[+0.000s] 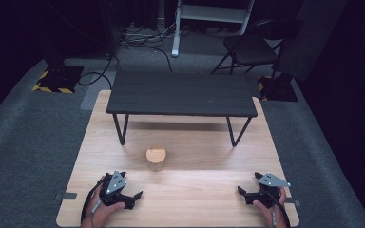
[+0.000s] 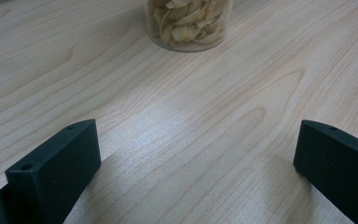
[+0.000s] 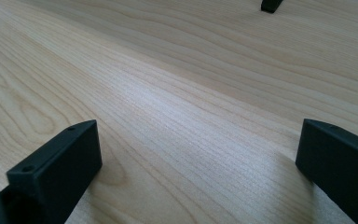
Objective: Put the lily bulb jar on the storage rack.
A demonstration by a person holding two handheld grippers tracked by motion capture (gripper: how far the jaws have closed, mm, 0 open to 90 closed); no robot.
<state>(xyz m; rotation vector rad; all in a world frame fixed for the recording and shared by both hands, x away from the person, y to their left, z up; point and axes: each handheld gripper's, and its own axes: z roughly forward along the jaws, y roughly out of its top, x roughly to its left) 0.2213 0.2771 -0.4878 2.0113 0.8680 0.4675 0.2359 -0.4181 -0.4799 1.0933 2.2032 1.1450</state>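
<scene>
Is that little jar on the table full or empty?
Full, or nearly: the jar stands upright, its clear wall showing pale dried slices packed inside. A wooden lid closes it.

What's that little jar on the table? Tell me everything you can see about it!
The jar is small, round and see-through, like clear plastic or glass, with a flat, light wooden-looking lid. It stands upright on the pale wooden table, in front of the black shelf. The left gripper view shows it packed with pale, curly dried flakes; what they are is hard to tell. Nothing touches it but the table. The left tongs lie open nearby, pointing toward it.
</scene>
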